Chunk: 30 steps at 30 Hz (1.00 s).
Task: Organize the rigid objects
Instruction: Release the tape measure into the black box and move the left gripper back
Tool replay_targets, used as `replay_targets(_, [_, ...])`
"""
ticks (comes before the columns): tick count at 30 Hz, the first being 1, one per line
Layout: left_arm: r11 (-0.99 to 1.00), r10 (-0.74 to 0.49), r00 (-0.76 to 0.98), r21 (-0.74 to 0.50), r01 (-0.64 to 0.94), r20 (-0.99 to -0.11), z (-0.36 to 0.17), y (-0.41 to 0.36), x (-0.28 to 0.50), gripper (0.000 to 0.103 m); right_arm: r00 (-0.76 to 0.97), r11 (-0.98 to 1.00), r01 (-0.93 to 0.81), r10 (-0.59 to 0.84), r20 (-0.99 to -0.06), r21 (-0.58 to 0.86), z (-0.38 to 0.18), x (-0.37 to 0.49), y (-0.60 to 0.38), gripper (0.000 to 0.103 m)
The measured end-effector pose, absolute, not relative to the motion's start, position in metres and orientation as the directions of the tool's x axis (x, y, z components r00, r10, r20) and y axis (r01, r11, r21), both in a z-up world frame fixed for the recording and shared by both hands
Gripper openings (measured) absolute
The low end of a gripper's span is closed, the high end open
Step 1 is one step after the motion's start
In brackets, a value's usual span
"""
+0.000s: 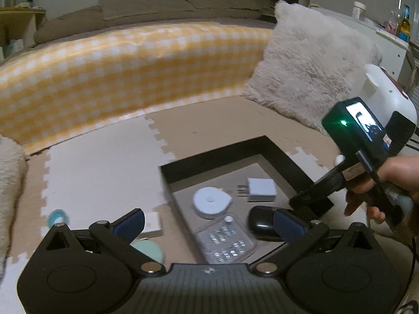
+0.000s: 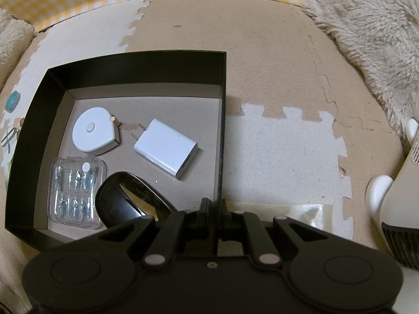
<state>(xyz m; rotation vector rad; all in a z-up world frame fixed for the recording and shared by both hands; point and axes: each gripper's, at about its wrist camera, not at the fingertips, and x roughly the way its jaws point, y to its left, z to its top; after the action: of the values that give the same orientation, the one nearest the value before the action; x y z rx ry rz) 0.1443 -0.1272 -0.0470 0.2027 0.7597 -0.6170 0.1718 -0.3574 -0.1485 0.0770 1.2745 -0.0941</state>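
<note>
A black box (image 1: 277, 151) (image 2: 36, 110) sits on the foam floor mat. In it lie a white round tape measure (image 1: 210, 201) (image 2: 93, 132), a white wall charger (image 1: 262, 189) (image 2: 166, 147), a clear plastic case (image 1: 226, 240) (image 2: 76, 191) and a black case (image 1: 259, 221) (image 2: 123, 198). My left gripper (image 1: 209, 222) is open, hovering over the box's near-left part. My right gripper (image 2: 216, 206) (image 1: 306, 198) is shut on the box's right wall. A white flat item (image 1: 152, 223), a mint round item (image 1: 150, 251) and a teal ring (image 1: 57, 216) (image 2: 13, 101) lie left of the box.
A bed with a yellow checked cover (image 1: 125, 62) runs along the back. A fluffy cushion (image 1: 309, 70) (image 2: 366, 23) leans at the right, another fluffy item (image 1: 7, 172) at the left. A white appliance (image 2: 392, 196) stands at the right, with a clear plastic sheet (image 2: 301, 210) beside it.
</note>
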Motion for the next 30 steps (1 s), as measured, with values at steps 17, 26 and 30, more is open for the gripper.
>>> replay_targets(17, [0.879,-0.328,0.563,-0.027,0.476,-0.759,-0.088,-0.057,0.153,0.103,0.286,0.994,0.112,-0.033,-0.958,-0.001,-0.149,0.173,-0.357,0.009])
replay_targets(26, [0.941,-0.249,0.458,-0.101,0.323,-0.854,-0.131,-0.044,0.178,0.103,0.284,0.994,0.105,-0.044,-0.958,-0.015,-0.149,0.173,-0.354,0.009])
replay_targets(30, [0.951,-0.277,0.449,-0.174,0.256,-0.849,-0.139,-0.044,0.184,0.089,0.286,0.995,0.101,-0.048,-0.957,-0.020,-0.148,0.173,-0.353,0.009])
